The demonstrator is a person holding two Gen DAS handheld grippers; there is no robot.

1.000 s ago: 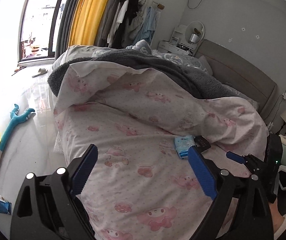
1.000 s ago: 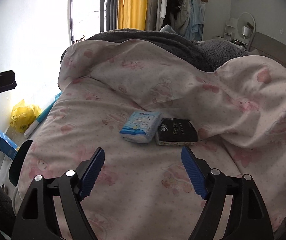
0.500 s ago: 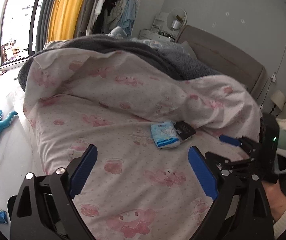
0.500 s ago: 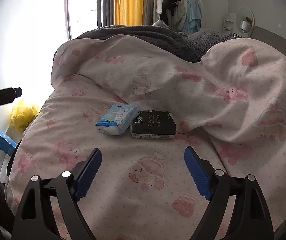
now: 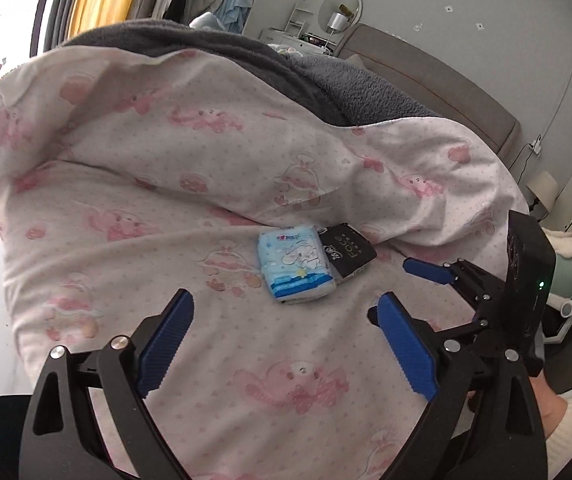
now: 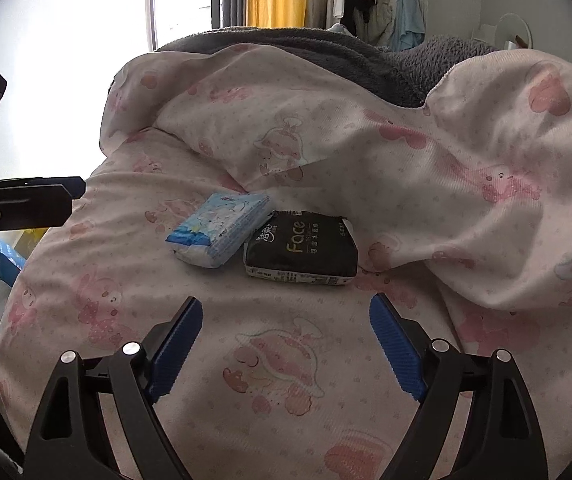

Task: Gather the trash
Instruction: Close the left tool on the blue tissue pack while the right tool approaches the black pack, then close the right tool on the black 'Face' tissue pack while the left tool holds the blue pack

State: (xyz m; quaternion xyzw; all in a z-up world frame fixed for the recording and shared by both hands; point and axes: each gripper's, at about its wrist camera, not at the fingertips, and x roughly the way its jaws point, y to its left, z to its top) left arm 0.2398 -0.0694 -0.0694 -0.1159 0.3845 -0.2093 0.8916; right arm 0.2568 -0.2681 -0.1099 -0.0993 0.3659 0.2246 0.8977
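Both grippers are spread wide with nothing between the pads. The right gripper (image 6: 286, 344) has just been opening, its gap empty. The left gripper (image 5: 286, 344) is wide too.

Two packs sit on the pink quilt (image 6: 286, 400), touching along one side, just below the fold of the turned-back cover. Blue pack (image 6: 218, 234), black pack (image 6: 302, 248).

From the right wrist view, the black pack is at 12 o'clock, near the fingertips; the blue one is at 11. The black pack's long axis runs 9 to 3, across our approach, so the jaws would have to span its length. We'd judge a wrist roll is needed, or take it by the short side.

From the left wrist view, the blue pack (image 5: 296, 268) is at 12 and the black pack (image 5: 348, 250) at 1, partly tucked behind it. The blue pack's long axis runs roughly 11 to 5 there.

Our call: right takes black, left takes blue. Right looks nearer to its target. Risk: the pads catch quilt fabric under the pack.
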